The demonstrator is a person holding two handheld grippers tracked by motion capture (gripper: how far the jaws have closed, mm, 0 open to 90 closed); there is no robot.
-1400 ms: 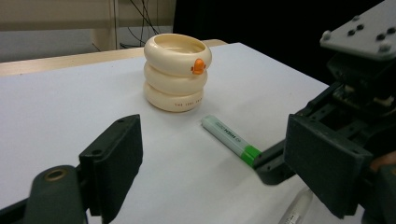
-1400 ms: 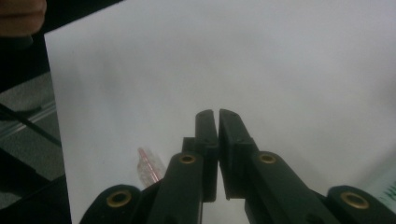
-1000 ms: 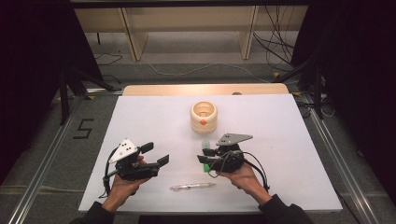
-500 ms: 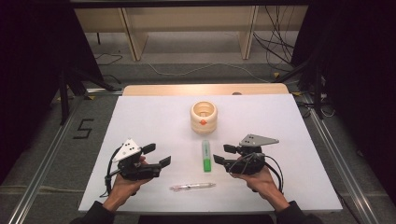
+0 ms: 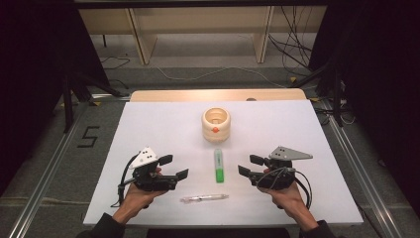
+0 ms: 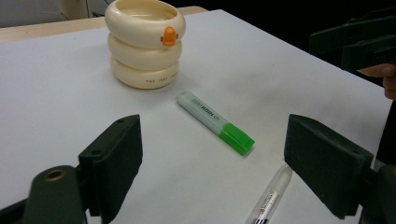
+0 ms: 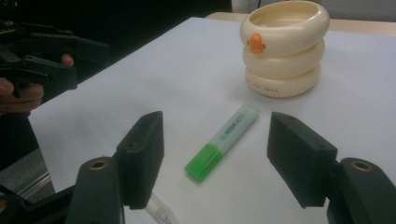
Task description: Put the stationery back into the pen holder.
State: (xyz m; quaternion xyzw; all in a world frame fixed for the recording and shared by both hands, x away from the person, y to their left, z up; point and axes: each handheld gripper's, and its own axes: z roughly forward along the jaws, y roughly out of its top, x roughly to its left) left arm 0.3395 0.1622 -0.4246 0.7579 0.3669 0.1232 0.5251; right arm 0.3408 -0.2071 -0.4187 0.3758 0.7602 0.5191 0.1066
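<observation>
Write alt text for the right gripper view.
A green highlighter lies on the white table, framed between the open black jaws of the right gripper. Behind it stands a cream ringed cup with an orange knob; a clear pen shows at the bottom edge.

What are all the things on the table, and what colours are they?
highlighter: one, pale barrel with green cap, lying flat in the middle of the table, between the two grippers
cup: one, cream rings with an orange beak, upright behind the highlighter
pen: one, clear, lying near the front edge
table: one, white top
left gripper: one, black, open, held left of the highlighter
right gripper: one, black, jaws just been opening, nothing between them
</observation>
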